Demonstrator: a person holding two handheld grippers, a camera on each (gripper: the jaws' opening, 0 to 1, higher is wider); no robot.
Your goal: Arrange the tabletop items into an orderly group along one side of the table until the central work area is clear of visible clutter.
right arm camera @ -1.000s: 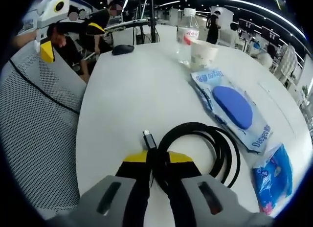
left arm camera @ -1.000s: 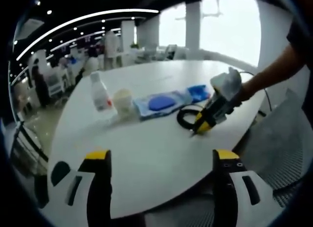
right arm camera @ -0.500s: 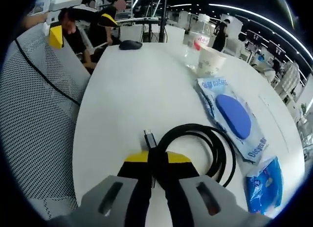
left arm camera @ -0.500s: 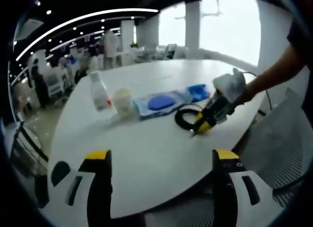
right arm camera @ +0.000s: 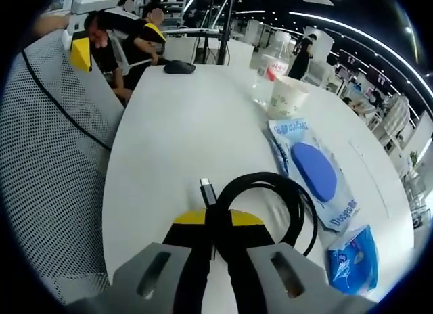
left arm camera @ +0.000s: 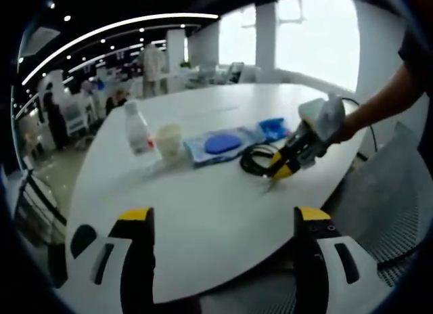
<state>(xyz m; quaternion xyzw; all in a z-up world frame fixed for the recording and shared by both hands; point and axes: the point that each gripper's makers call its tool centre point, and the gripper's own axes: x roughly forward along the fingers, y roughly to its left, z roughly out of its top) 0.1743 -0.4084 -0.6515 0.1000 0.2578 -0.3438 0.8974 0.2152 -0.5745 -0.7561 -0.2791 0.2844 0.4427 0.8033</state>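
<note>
The right gripper (right arm camera: pixel 211 222) pinched the light, floppy cable coil (right arm camera: pixel 270 206) near its plug, while the left gripper (left arm camera: pixel 220 222) was spread empty.

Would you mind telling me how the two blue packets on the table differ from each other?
The larger packet is long and mostly clear, with a dark blue oval inside and printed lettering; the smaller packet is squarer, crinkled and blue all over. The larger packet lies next to the paper cup, the smaller one farther from it, past the black cable coil. Both lie flat on the white table.
</note>
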